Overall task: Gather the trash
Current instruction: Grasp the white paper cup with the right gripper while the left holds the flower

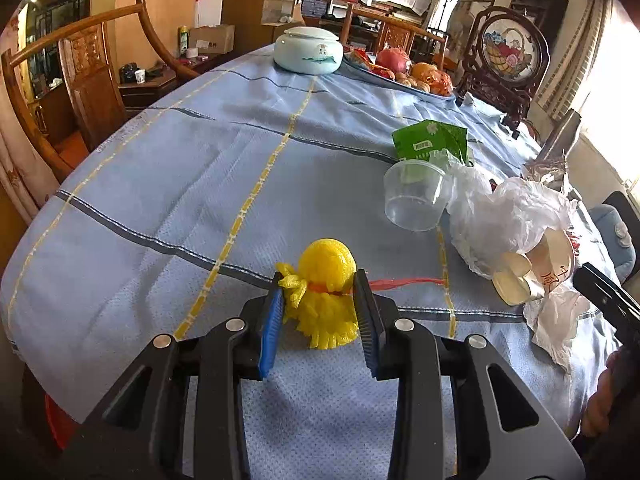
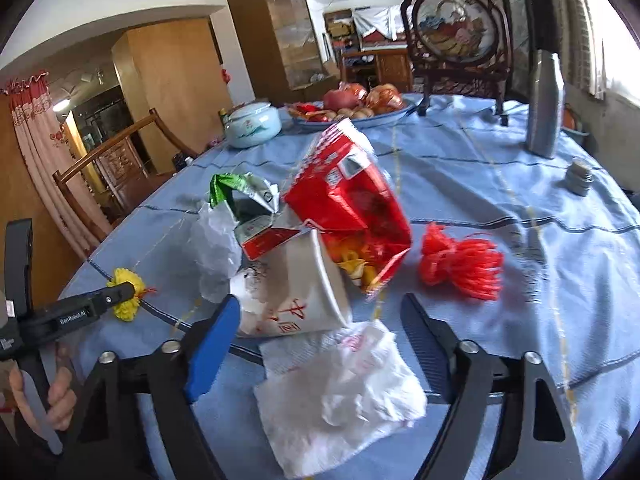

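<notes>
My left gripper (image 1: 319, 284) is shut on a yellow mesh net (image 1: 326, 268) that rests on the blue tablecloth (image 1: 200, 168); the right wrist view shows the same net (image 2: 128, 278) at the far left. My right gripper (image 2: 320, 302) stands open over a tipped white paper cup (image 2: 296, 280) and a crumpled tissue (image 2: 340, 392), its pads clear of both. Behind the cup lie a red snack bag (image 2: 352, 200), a red mesh net (image 2: 460, 264), a green packet (image 2: 228, 188) and a white plastic bag (image 2: 216, 240). A clear plastic cup (image 1: 416, 196) lies on its side.
At the far end of the table stand a pale ceramic jar (image 1: 308, 52), a fruit plate (image 2: 392, 114) and a carved display screen (image 1: 508, 52). A grey bottle (image 2: 546, 104) stands at the right. A wooden chair (image 1: 88, 68) sits beyond the left table edge.
</notes>
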`<state>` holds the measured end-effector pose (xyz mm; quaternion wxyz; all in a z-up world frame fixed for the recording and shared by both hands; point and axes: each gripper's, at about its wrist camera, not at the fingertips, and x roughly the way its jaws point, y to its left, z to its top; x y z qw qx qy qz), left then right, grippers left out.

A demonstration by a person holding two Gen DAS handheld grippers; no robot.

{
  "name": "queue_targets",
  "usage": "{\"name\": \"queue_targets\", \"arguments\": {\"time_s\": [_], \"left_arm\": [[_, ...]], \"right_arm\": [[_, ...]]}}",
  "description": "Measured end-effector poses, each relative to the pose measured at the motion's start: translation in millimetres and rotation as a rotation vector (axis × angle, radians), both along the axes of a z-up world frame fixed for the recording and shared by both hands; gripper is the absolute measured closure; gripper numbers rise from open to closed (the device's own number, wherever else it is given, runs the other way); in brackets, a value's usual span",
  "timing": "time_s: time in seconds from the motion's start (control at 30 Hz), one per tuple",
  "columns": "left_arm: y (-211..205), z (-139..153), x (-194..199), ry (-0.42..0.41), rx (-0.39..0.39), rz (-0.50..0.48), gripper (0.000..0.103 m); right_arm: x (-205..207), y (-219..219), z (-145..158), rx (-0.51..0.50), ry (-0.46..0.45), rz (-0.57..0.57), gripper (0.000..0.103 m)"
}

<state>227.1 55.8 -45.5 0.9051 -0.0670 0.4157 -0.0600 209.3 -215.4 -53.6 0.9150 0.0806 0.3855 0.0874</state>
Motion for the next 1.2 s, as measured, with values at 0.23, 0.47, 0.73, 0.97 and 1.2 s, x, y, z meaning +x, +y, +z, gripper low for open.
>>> {"name": "queue_targets", "arguments": {"time_s": [0.23,0.47,0.73,0.97,1.2], "left_arm": [[2,-3,0,-0.001,-0.012,-0.004,0.067],[2,-5,-1,0.005,-0.027,0.002,0.067],[8,6,-10,-0.009,-0.059,0.013,0.068],[11,26,-24,-0.063,-0.056,0.028,0.069],[18,43,-43,-0.112,-0.052,0.041,0.069]], "right_arm": [[17,7,-1,-0.030,0.025,0.010,0.026],[5,23,6,-0.059,-0.055,0.093,0.091],[-13,14,19,-0.011,-0.156,0.095,0.097],[-33,8,51,0.028,-0.255,0.076,0.098],[-55,0,80,0.032,-0.335,0.065,0.098]]}}
